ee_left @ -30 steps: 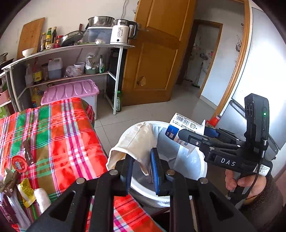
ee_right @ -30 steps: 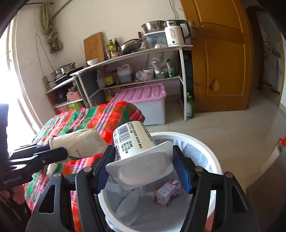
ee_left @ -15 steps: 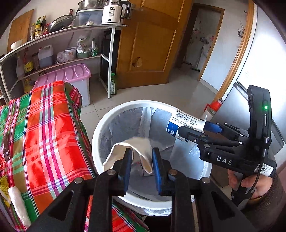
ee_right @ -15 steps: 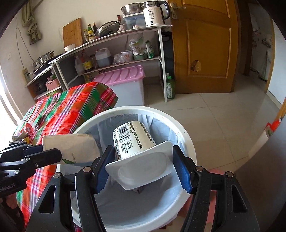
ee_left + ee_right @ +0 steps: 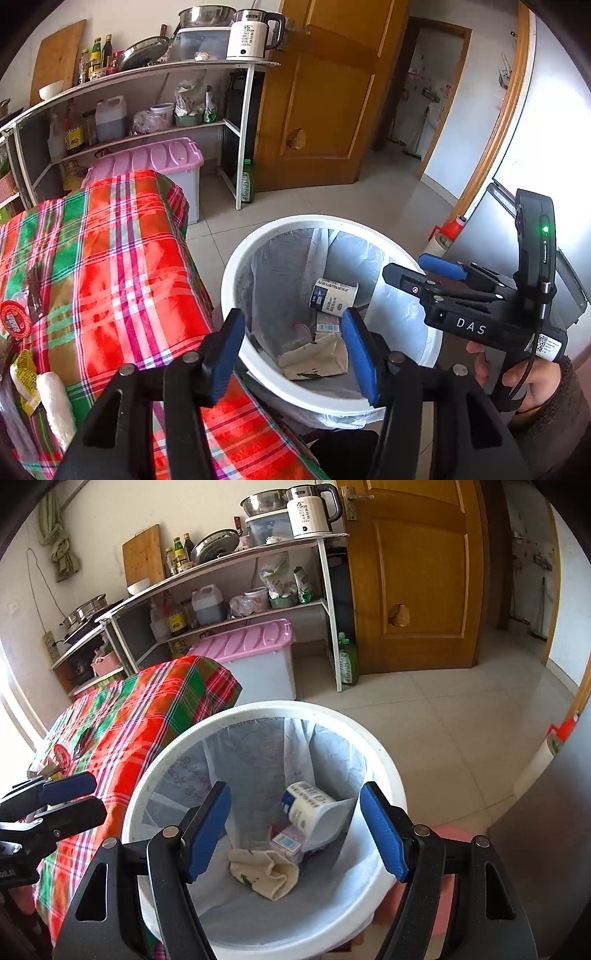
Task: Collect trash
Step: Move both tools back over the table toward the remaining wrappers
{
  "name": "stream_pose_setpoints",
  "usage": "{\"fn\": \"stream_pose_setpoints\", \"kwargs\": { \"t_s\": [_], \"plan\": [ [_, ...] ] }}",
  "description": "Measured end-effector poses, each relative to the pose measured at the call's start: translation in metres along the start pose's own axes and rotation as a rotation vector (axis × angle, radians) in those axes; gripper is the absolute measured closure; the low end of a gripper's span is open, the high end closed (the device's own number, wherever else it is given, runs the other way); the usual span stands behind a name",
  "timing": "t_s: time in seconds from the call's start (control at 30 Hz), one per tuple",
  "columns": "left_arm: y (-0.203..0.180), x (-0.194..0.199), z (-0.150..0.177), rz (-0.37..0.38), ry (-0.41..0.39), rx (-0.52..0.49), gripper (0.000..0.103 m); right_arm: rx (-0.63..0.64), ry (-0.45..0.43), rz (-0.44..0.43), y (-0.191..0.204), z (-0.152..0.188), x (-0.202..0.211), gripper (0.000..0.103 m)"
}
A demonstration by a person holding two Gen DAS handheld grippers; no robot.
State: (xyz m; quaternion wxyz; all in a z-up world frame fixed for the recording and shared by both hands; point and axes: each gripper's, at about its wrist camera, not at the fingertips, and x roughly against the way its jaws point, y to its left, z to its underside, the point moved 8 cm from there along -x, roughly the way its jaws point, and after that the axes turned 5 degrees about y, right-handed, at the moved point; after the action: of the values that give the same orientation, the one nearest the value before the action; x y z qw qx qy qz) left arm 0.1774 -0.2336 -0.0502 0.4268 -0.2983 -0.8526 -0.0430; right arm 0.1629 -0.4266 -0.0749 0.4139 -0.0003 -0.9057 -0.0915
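Now both the left hand-held gripper [image 5: 293, 354] and the right hand-held gripper [image 5: 295, 830] hang spread and empty over the bin [image 5: 258, 710], where the cup [image 5: 306, 805] and paper bag [image 5: 264, 871] lie, so next probably comes fetching wrappers [image 5: 22, 373] off the desk [image 5: 110, 258].

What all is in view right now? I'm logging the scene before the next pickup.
Bin: one, white, lined, on the floor beside the table.
Yogurt cup: one, white, inside the bin.
Paper bag: one, beige, crumpled, bin bottom.
Small carton: one, pinkish, under the cup.
Table: one, plaid cloth.
Wrappers: several, table's near edge.
Storage box: one, pink lid.
Kettle: one, white, top shelf.
Left gripper: jaws open, empty.
Right gripper: jaws open, empty.
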Motion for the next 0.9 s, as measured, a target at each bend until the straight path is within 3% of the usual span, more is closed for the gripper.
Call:
{"fn": "stream_pose_setpoints", "kwargs": {
  "t_s": [0.53, 0.9],
  "plan": [
    [0.087, 0.079, 0.032, -0.135, -0.121, 0.148, 0.04, 0.078, -0.045, -0.118, 0.097, 0.005, 0.023, 0.03],
    [0.16, 0.13, 0.073, -0.293, -0.184, 0.255, 0.037, 0.137, -0.008, -0.211, 0.175, 0.019, 0.009, 0.03]
  ]
}}
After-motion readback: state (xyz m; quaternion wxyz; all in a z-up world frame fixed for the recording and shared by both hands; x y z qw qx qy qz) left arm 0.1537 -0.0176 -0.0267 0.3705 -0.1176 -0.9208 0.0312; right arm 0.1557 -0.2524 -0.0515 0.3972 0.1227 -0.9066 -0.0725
